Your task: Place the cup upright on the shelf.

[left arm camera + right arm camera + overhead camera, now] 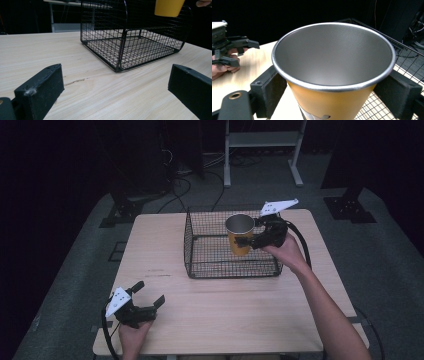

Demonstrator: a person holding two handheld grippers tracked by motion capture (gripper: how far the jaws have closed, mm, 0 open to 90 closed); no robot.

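A: Entry — right gripper (pixel 254 234). What is it doing?

B: Its jaws are pinched on the yellow cup (pixel 239 236), one on either side of the cup wall just under the rim. In the right gripper view the cup (pixel 334 75) sits between the two black jaws, upright, mouth up, metal-grey inside and empty.

A: Position of the cup?

B: Held in the air over the wire basket (pixel 200 251), towards its right half. In the left gripper view the cup's bottom (pixel 169 7) hangs clear above the basket floor (pixel 140 47) — not touching the mesh. Whether it sits below the height of the basket's walls I cannot tell.

A: The basket itself?

B: Black wire, standing on the wooden table (pixel 225 310), on the far half, roughly centred. The wall on the left rises high; the near wall is low. Nothing lies on its floor.

A: Left gripper (pixel 149 296)?

B: Jaws spread wide, nothing between them. It is at the near left corner of the table, well apart from the basket, with the person's hand (pixel 131 330) around it. The left gripper view shows bare tabletop (pixel 100 95) between the two jaws, and the right gripper view catches the same gripper (pixel 244 52) far off at left, jaws parted.
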